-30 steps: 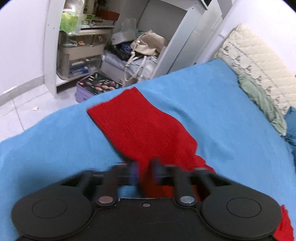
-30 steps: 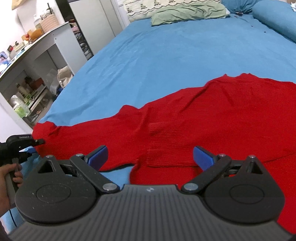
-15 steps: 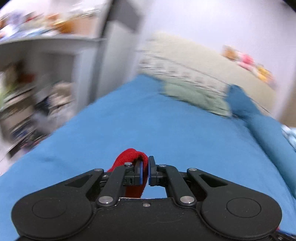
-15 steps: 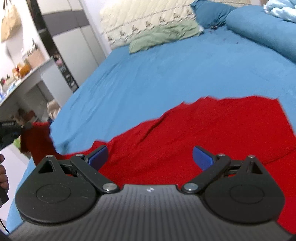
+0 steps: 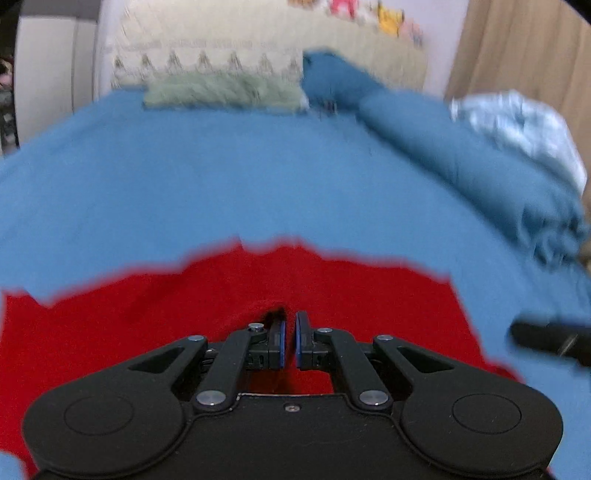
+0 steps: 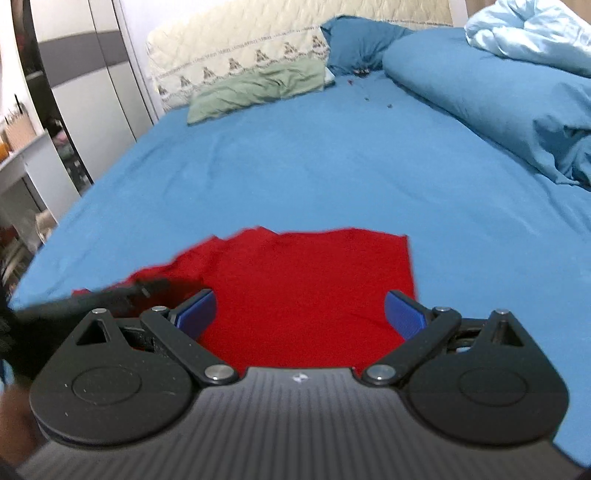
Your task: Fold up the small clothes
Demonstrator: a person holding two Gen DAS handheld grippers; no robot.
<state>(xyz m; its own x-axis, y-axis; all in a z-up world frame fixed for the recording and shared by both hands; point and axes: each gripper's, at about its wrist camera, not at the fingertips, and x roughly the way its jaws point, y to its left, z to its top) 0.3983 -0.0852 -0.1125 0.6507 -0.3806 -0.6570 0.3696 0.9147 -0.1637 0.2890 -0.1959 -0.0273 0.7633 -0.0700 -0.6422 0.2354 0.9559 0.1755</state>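
A red knit garment (image 5: 332, 295) lies on the blue bed sheet (image 5: 221, 184). My left gripper (image 5: 289, 332) is shut on a fold of the red sleeve and holds it over the garment's body. In the right wrist view the garment (image 6: 306, 288) lies flat in front of my right gripper (image 6: 301, 314), which is open and empty just above it. The left gripper (image 6: 110, 295) shows as a dark blur at the left of that view.
A green pillow (image 6: 258, 88) and a cream quilted pillow (image 6: 236, 48) lie at the head of the bed. A rolled blue duvet (image 6: 498, 92) and a pale blue blanket (image 6: 532, 33) lie along the right. Wardrobe and shelves (image 6: 74, 110) stand left.
My left gripper has carried the red sleeve from the bed's left edge across over the garment's body. The right gripper stayed open and tilted up toward the head of the bed.
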